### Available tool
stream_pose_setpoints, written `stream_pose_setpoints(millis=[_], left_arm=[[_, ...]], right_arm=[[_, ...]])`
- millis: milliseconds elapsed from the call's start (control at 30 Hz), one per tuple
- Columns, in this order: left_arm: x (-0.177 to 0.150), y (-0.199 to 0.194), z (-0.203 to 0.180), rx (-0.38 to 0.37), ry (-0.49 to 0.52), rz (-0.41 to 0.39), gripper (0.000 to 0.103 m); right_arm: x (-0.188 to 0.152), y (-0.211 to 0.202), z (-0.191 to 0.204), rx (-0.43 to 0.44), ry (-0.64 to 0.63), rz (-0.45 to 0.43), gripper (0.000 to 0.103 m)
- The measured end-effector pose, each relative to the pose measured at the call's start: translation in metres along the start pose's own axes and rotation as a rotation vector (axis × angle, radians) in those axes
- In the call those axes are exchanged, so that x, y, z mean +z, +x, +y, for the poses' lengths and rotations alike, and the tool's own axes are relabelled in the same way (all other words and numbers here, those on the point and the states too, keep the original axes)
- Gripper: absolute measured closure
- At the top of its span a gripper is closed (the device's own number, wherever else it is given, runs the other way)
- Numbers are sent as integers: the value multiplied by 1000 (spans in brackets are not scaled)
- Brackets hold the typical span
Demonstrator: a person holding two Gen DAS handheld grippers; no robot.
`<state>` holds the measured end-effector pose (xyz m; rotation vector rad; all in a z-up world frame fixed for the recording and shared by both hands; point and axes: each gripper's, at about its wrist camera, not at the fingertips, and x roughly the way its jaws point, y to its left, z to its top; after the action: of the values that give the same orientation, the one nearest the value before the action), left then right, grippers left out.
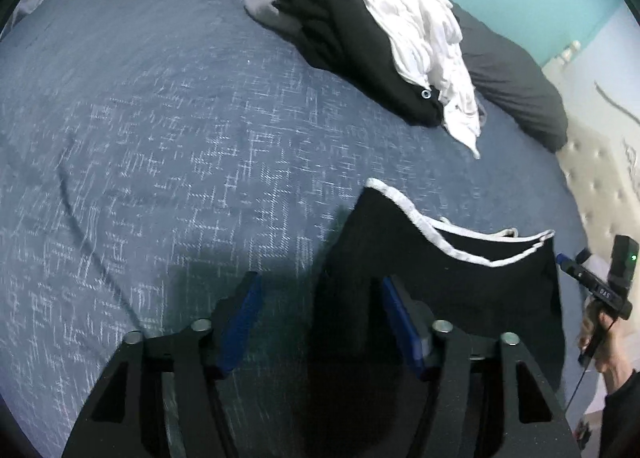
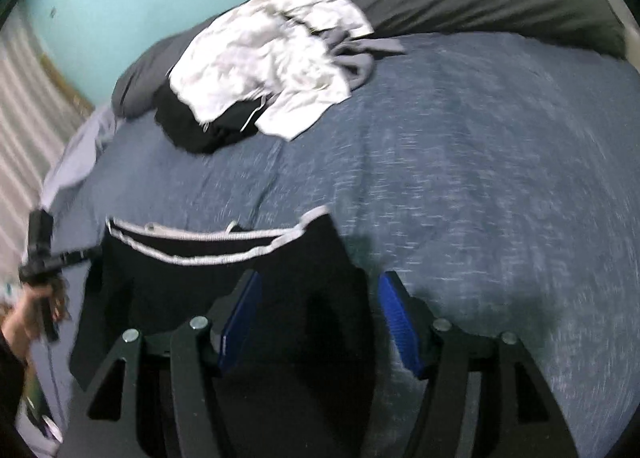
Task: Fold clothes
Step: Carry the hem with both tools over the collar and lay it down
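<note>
Black shorts point(image 1: 460, 278) with white trim lie flat on my blue bedspread point(image 1: 160, 138), both tools spread apart and holding nothing.

From the left wrist view, my left gripper point(image 1: 320, 322) hovers with jaws apart at the shorts' left edge, its right finger over the black fabric; the clothes pile point(image 1: 372, 38) sits beyond the shorts, against the grey pillow point(image 1: 520, 74). From the right wrist view, my right gripper point(image 2: 320, 318) hangs open over the shorts' point(image 2: 220, 290) right edge, waistband on the far side, the pile point(image 2: 264, 66) farther back and to the left of it.
</note>
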<state>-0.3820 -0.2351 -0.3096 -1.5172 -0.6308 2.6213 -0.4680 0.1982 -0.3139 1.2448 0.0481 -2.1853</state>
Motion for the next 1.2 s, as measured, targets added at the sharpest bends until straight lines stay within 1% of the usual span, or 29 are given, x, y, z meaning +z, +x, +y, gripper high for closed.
stream_pose_setpoints(millis=[67, 100, 133, 167, 200, 233, 300, 433, 500, 533, 600, 700, 767, 833, 967, 1000, 1033, 1067, 1133, 1167, 1200], left_arm=[[1, 4, -1, -8, 12, 5, 69], [1, 6, -2, -16, 21, 9, 83], [2, 6, -3, -17, 31, 6, 88], [2, 5, -5, -16, 42, 1, 89], [2, 4, -7, -15, 52, -4, 91], [2, 3, -9, -14, 63, -9, 92], [5, 0, -6, -21, 52, -21, 93], [7, -11, -2, -23, 42, -59, 94], [11, -14, 1, -34, 17, -77, 94], [12, -15, 3, -41, 4, -85, 94], [13, -11, 5, -32, 0, -70, 94], [13, 1, 6, -17, -10, -36, 94], [13, 7, 7, -15, -21, -25, 94], [13, 13, 3, 8, -4, -4, 92], [11, 4, 6, -33, -36, -25, 89], [10, -2, 8, -31, -44, -29, 87], [9, -8, 9, -28, -52, -32, 83], [7, -16, 10, -31, -54, -33, 82], [-3, -34, 11, -38, -44, -39, 81], [-9, -43, 11, -44, -35, -40, 80], [-19, -52, 11, -55, -34, -36, 80]], right_arm=[[0, 10, 10, -42, -66, 20, 52], [-1, 14, 14, -66, -98, 27, 65], [0, 16, 16, -81, -114, 26, 82], [0, 18, 18, -95, -127, 23, 91], [0, 19, 17, -117, -129, 16, 98], [0, 18, 16, -131, -125, 3, 99], [2, 10, 9, -155, -101, -43, 100], [7, 0, -3, -188, -65, -92, 101], [11, -5, -7, -196, -35, -120, 101], [13, -5, -12, -196, -9, -121, 101], [16, -2, -20, -199, 37, -109, 101], [14, 14, -29, -204, 93, -52, 101], [12, 21, -30, -199, 111, -33, 101], [11, 24, -30, -181, 116, -28, 101], [8, 29, -29, -145, 128, -19, 99], [7, 26, -30, -130, 140, -27, 99], [6, 21, -32, -103, 164, -34, 96], [4, 16, -35, -76, 187, -35, 93], [-5, 2, -33, -68, 196, -36, 66], [-11, -7, -32, -50, 196, -41, 62], [-20, -16, -31, -30, 196, -46, 60]])
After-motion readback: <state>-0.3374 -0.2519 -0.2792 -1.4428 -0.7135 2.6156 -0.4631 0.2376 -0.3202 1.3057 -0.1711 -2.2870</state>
